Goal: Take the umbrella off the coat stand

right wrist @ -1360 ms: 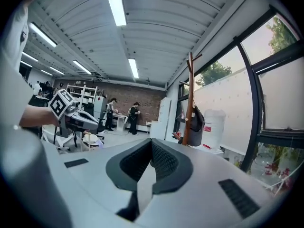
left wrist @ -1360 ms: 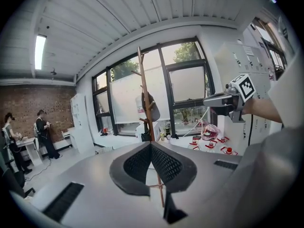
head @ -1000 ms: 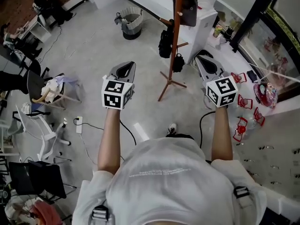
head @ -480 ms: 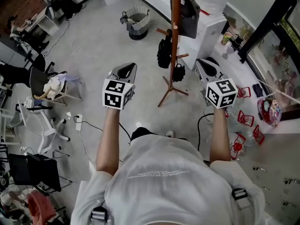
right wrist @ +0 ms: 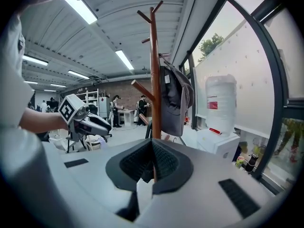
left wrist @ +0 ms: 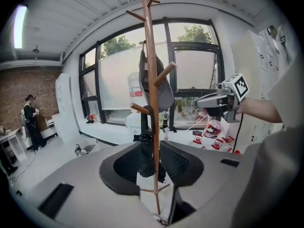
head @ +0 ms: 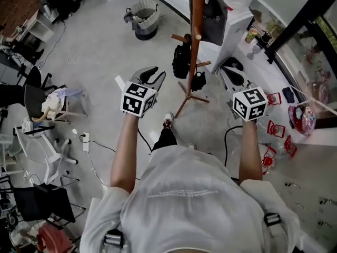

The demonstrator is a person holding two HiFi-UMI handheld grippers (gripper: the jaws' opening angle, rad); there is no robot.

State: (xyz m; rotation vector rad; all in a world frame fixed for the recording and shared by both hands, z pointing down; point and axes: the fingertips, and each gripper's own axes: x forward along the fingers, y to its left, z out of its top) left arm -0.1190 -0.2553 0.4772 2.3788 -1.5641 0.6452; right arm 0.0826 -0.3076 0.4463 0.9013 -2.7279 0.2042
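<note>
The left gripper [head: 154, 75] is held up with its jaws spread and nothing between them, aimed at the tall brown wooden coat stand [head: 195, 30]. The black folded umbrella [left wrist: 146, 159] hangs by its hooked handle from a low peg, close against the pole. A dark grey bag [right wrist: 173, 101] hangs higher. The right gripper [right wrist: 152, 145] hovers near the stand, jaws pressed together.

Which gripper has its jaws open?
The left gripper: its jaws stand apart, with the coat stand seen between them; the right gripper has its jaws together.
</note>
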